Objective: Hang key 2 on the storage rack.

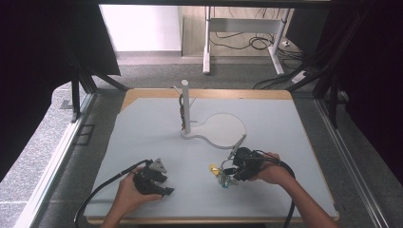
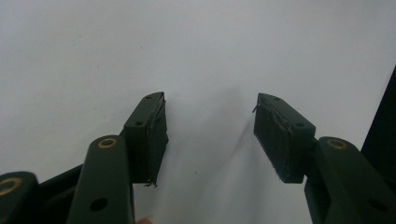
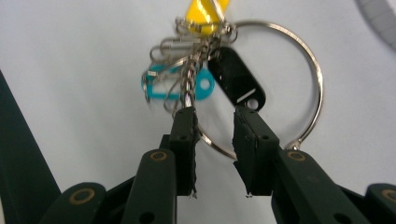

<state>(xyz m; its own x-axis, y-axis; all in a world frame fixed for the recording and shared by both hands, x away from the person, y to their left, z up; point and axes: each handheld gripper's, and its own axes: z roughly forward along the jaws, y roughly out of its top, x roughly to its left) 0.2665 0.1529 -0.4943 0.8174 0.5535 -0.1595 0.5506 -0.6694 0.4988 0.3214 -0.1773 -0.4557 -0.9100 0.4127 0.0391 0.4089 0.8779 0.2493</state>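
Nearest the high camera, two forearms come in over the worktop's point(image 1: 285, 123) front edge, each hand wrapped around a gripper. By the front-left corner the left hand point(image 1: 130, 190) holds the left gripper point(image 1: 159, 183) low over the pale surface, its grey three-cornered plate tipped up toward the middle and its cable trailing off the front edge. In the left gripper view its jaws stand wide apart with nothing but bare worktop between the pads point(image 2: 156, 135).

Right of centre, toward the front edge, the right hand point(image 1: 268, 173) grips the right gripper point(image 1: 227, 172), which points left at a bunch of keyrings point(image 1: 222, 176) lying flat on the worktop. In the right gripper view the right gripper point(image 3: 215, 140) has its jaws partly closed — a narrow gap remains — and they straddle the near arc of a large metal ring point(image 3: 308, 79). A short chain point(image 3: 189, 86) runs up from the left jaw's tip to a cluster of small clips, with a teal tag point(image 3: 175, 84), a black tag point(image 3: 238, 77) and a yellow tag point(image 3: 205, 11) fanned around it. Whether the pads actually pinch the ring I cannot tell — the jaws cover that stretch of wire. The yellow tag is cut off by the picture's top edge.

Toward the back edge, centre, stands a white post point(image 1: 186, 107) on a round flat base point(image 1: 223, 130).
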